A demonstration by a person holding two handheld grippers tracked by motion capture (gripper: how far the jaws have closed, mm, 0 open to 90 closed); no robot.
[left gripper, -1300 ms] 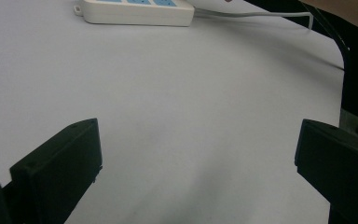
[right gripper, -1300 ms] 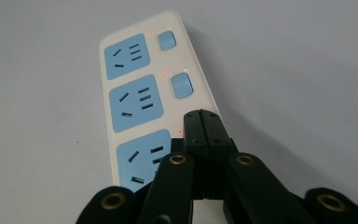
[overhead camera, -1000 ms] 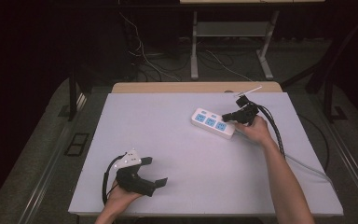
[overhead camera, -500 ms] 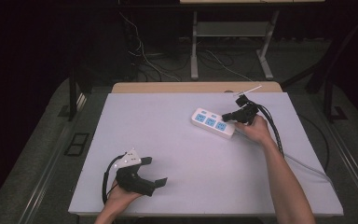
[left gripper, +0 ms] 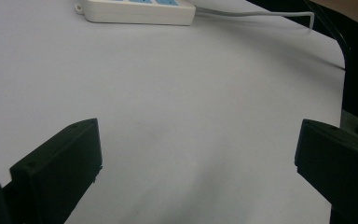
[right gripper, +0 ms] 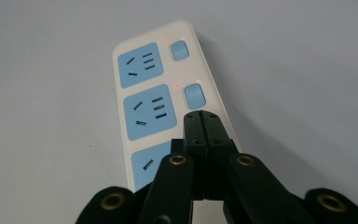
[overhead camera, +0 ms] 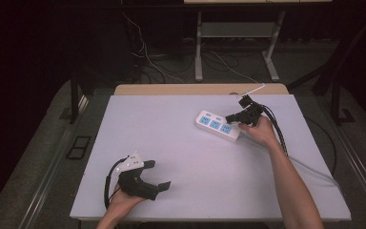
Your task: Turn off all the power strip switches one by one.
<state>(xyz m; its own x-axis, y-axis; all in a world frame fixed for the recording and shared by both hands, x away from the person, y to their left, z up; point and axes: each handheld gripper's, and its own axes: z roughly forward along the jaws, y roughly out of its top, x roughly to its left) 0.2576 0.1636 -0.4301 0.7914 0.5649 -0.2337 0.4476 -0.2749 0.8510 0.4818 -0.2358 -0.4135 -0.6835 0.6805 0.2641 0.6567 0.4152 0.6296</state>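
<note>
Right gripper view: since a second ago nothing has shifted, your right hand-held gripper (right gripper: 204,122) clamped empty over the strip's (right gripper: 140,93) nearest switch, probably pressing; left hand-held gripper (left gripper: 196,154) wide.

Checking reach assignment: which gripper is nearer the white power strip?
Right. The right gripper, jaws shut, sits right over the power strip at its near-end switch. The left gripper, jaws open, rests at the table's near left edge, well away from the strip.
</note>
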